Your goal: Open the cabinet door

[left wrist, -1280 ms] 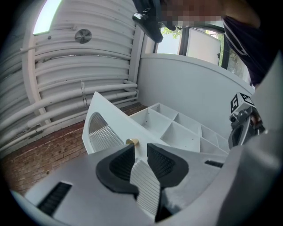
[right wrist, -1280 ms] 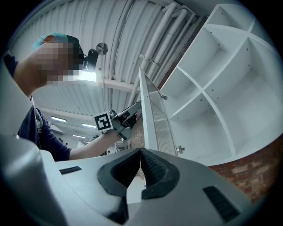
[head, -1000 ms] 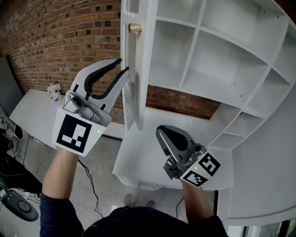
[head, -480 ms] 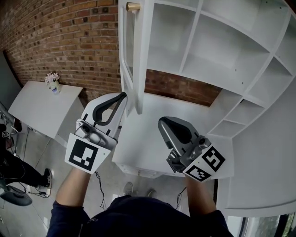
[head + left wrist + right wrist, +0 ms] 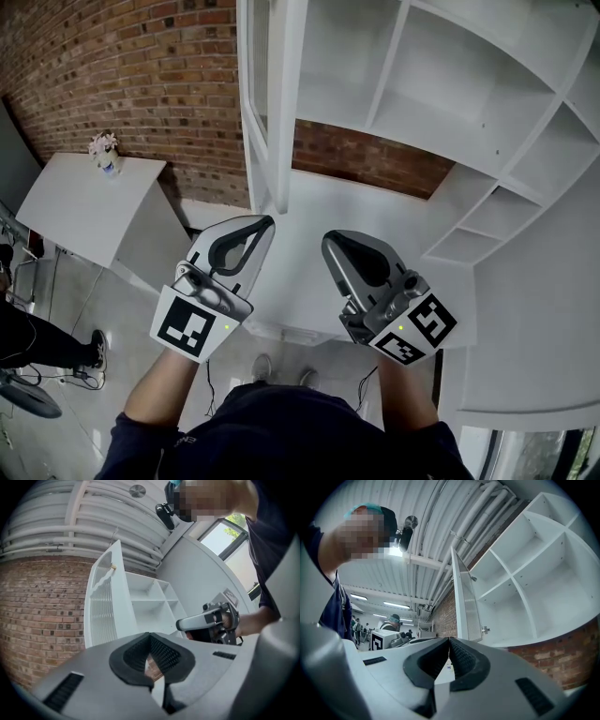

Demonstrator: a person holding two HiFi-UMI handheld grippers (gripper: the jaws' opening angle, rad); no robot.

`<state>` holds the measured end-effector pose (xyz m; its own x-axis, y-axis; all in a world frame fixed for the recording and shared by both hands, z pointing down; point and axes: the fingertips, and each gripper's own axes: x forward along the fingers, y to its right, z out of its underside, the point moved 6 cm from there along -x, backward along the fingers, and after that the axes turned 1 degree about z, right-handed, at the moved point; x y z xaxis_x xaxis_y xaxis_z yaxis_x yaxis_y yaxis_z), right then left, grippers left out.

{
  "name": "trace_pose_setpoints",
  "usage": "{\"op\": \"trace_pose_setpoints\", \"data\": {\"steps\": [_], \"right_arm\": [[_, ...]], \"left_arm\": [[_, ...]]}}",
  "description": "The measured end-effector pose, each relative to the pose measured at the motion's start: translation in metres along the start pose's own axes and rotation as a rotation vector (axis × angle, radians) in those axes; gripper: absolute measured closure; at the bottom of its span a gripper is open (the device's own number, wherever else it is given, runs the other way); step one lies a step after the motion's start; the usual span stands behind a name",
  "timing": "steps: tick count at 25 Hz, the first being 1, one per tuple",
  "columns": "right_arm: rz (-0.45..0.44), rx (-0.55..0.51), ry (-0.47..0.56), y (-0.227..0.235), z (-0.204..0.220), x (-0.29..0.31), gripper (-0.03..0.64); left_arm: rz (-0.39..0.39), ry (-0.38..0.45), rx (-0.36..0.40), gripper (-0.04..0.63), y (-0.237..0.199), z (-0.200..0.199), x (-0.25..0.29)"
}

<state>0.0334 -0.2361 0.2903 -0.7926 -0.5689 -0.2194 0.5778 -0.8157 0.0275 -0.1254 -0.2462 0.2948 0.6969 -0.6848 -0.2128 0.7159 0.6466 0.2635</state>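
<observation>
The left tongs point(image 5: 263, 225) and right tongs point(image 5: 330, 242) are both closed on nothing, low in the frame's centre. Above them, at upper centre, the cabinet door point(image 5: 283, 94) stands open, edge-on beside the white cabinet point(image 5: 450, 103).

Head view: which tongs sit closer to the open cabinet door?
The left tongs: their shut tips appear just below the door and its bottom corner, while the right tongs sit farther right, over the white counter.
</observation>
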Motion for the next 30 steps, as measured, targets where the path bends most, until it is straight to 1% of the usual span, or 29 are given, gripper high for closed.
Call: {"op": "trace_pose_setpoints", "data": {"steps": [5,12,22,30], "right_arm": [[0.011,0.005,-0.002,0.002,0.003,-0.005,0.591],[0.025,0.009,-0.006,0.006,0.007,-0.009,0.591],[0.011,0.010,-0.008,0.010,0.011,-0.006,0.591],[-0.004,0.011,-0.017,0.010,0.014,-0.002,0.591]], "left_arm": [[0.001,-0.011,-0.032,0.588,0.004,0.009,0.000],[-0.020,-0.024,-0.051,0.588,0.000,0.020,-0.002],[-0.050,-0.036,-0.054,0.588,-0.008,0.029,-0.004],[-0.055,-0.033,-0.063,0.588,-0.009,0.032,-0.004]]}}
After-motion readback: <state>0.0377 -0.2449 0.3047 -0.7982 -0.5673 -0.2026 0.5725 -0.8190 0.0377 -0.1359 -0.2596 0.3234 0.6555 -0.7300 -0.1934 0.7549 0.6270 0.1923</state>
